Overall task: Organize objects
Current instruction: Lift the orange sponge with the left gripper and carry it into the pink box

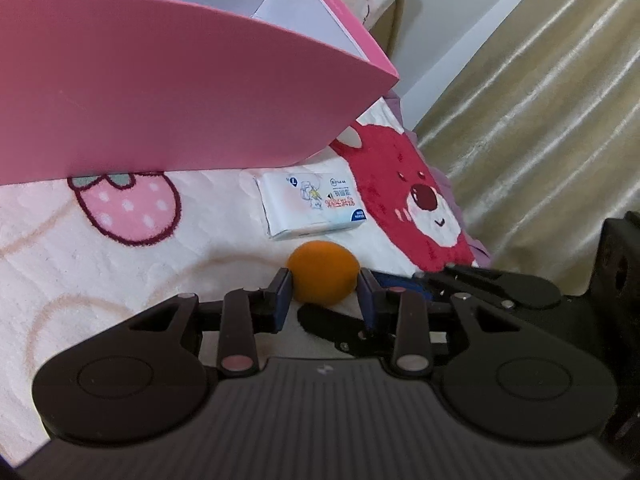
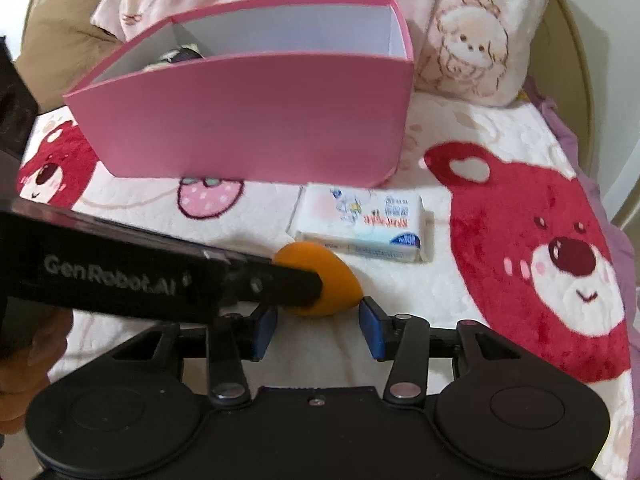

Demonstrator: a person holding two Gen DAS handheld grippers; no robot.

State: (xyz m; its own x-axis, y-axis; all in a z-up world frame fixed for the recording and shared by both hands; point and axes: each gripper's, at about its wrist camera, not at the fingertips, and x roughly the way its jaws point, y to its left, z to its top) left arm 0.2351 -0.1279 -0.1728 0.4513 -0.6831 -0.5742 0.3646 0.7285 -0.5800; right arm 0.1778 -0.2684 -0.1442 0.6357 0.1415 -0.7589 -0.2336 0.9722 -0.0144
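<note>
An orange egg-shaped sponge (image 1: 323, 273) lies on the plush blanket. My left gripper (image 1: 325, 285) has its blue pads on both sides of the sponge and touches it. In the right wrist view the left gripper's black finger (image 2: 280, 284) crosses over the sponge (image 2: 340, 280). My right gripper (image 2: 318, 320) is open and empty, just in front of the sponge. A white tissue pack (image 1: 310, 204) lies beyond the sponge; it also shows in the right wrist view (image 2: 364, 228). The pink box (image 2: 256, 120) stands behind, with dark items inside.
A pillow with cartoon prints (image 2: 472, 40) lies behind the box. The blanket shows a red bear (image 2: 552, 256) and a pink strawberry (image 1: 128, 208). A beige curtain (image 1: 540, 120) hangs to the right of the bed.
</note>
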